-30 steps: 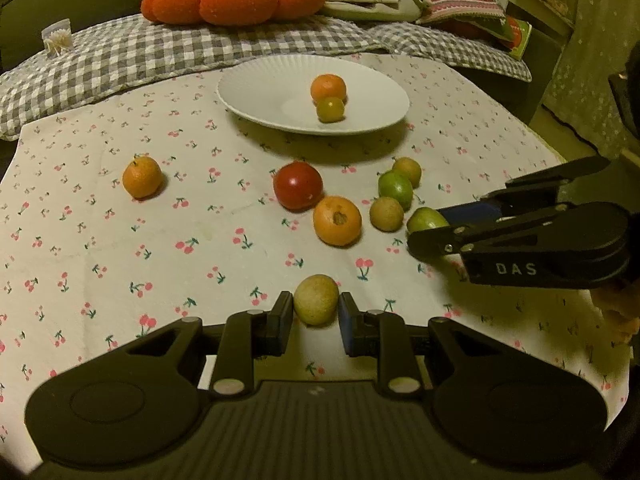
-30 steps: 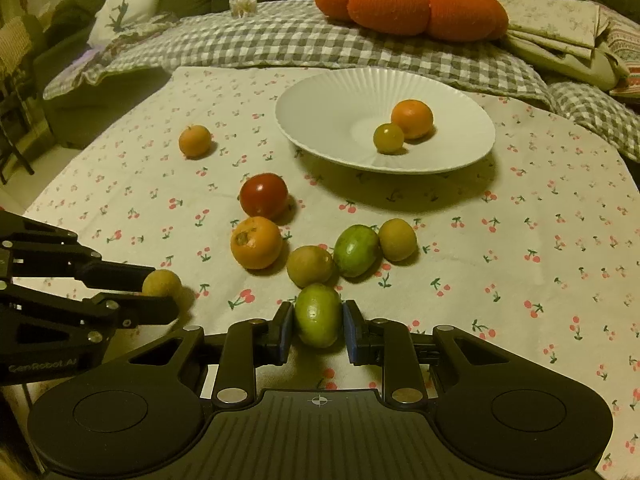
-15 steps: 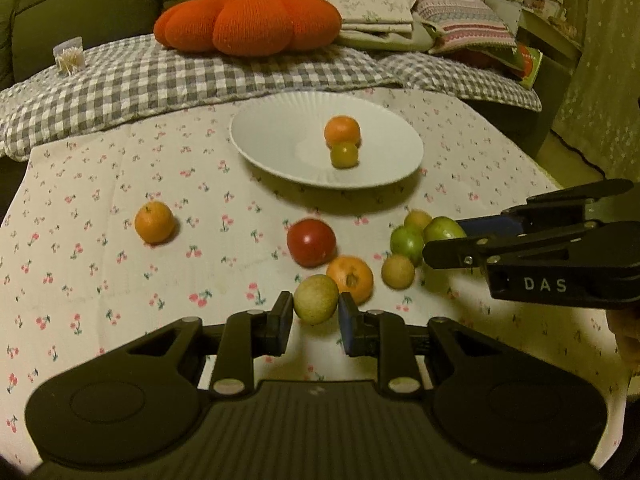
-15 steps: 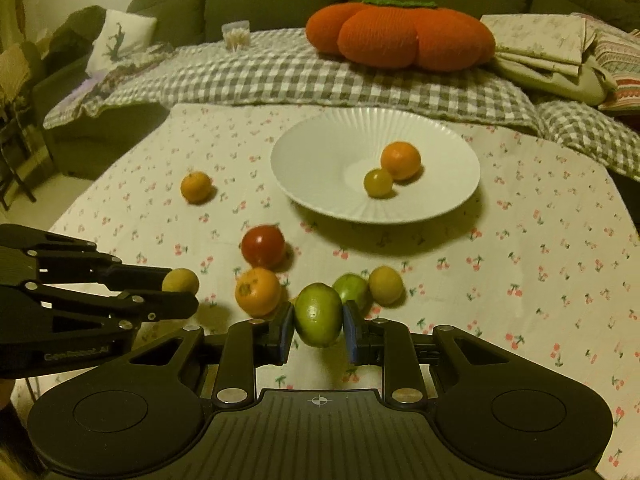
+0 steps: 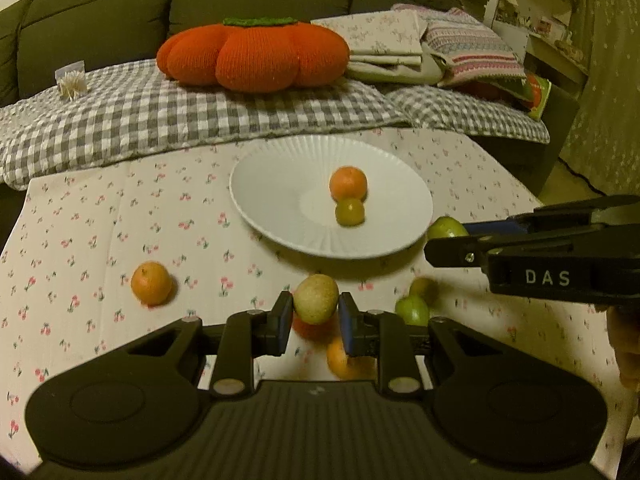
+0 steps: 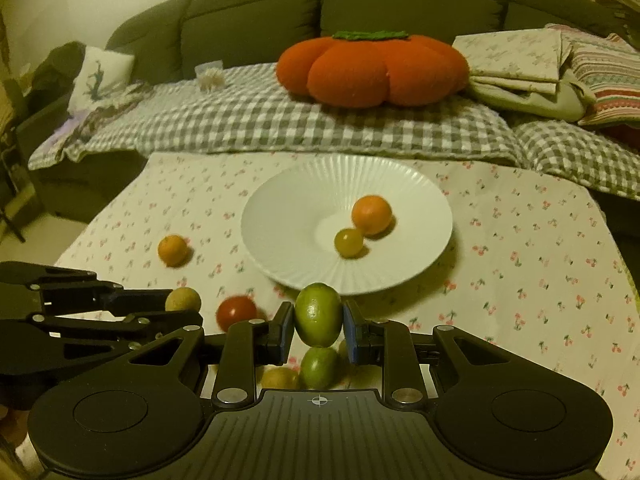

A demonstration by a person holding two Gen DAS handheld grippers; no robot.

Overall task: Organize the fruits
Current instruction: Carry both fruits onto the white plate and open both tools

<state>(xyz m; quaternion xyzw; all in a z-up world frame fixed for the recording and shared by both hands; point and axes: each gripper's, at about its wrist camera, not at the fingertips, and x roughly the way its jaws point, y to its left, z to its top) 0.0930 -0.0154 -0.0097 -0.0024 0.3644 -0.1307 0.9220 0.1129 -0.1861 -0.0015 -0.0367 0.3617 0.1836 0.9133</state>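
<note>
The left gripper (image 5: 314, 317) is clamped on a yellow-brown fruit (image 5: 315, 298), pads pressing its two sides, and holds it clear of the tablecloth (image 5: 100, 240). The right gripper (image 6: 318, 326) is clamped in the same way on a green lime (image 6: 319, 314), also lifted off the cloth.

In the left wrist view, the white ribbed plate (image 5: 272, 184) lies at 12 o'clock from the held fruit, just beyond it. On the plate sit an orange mandarin (image 5: 348, 183) and a small yellow-green fruit (image 5: 349, 211), touching each other. A second mandarin (image 5: 151, 283) rests alone on the cloth at 9 o'clock from the left gripper, well apart from the plate. A red tomato (image 5: 314, 330) and an orange (image 5: 340, 360) show partly below the left gripper's fingers. Two green fruits lie near 3 o'clock, blurred. The right gripper enters this view from the right edge, at 2 o'clock.

In the right wrist view, the plate is at 12 o'clock from the lime, its near rim just behind the fruit. The tomato lies at 9 o'clock; another green fruit (image 6: 319, 366) and a yellowish one (image 6: 280, 377) lie on the cloth below the fingers. The left gripper appears at the left edge, at 9 o'clock.

Behind the table stands a sofa (image 6: 360, 0) with a checked blanket (image 6: 280, 120) and an orange pumpkin cushion (image 6: 372, 70).
</note>
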